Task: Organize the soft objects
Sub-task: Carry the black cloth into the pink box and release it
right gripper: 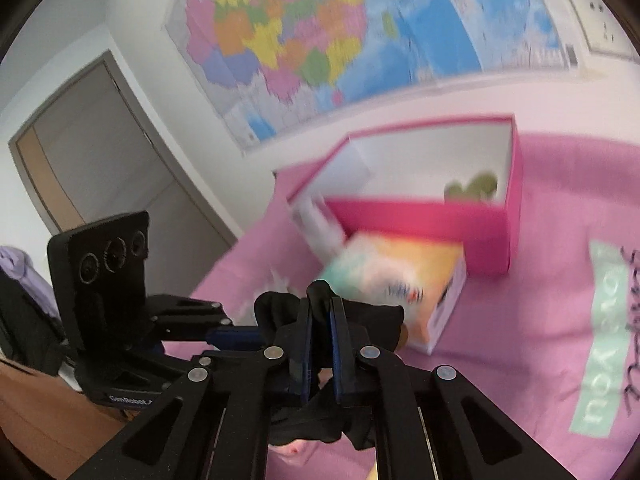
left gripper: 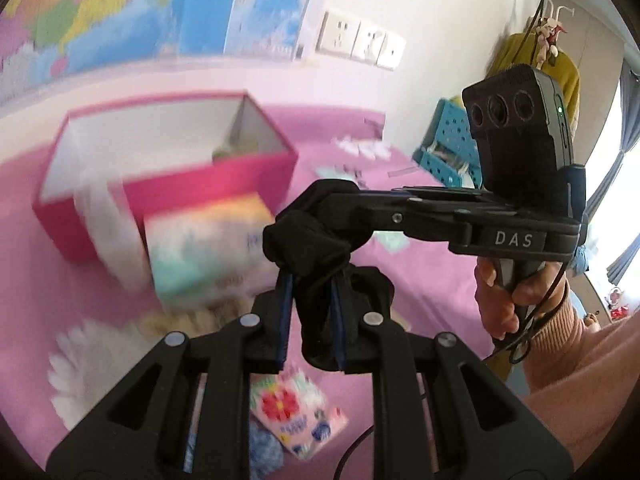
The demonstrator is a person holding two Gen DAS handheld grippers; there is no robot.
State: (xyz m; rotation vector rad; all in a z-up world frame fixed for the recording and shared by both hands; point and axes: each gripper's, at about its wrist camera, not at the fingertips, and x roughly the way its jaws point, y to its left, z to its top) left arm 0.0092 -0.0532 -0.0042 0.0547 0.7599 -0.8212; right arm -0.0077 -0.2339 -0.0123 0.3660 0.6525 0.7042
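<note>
White walls, a colourful map (right gripper: 304, 36), a grey door (right gripper: 100, 152).

Beneath me: one bed under a pink sheet (left gripper: 420, 280), printed with a mint-green lettered patch (right gripper: 600, 336). Lying on it: one open pink box (left gripper: 208, 192) with white inner walls; one pastel tissue pack (left gripper: 204, 248) just in front of that box; one white fluffy item (left gripper: 84, 356); one small floral packet (left gripper: 296, 412); small white pieces (left gripper: 364, 148) farther back, too blurred for me to identify.
</note>
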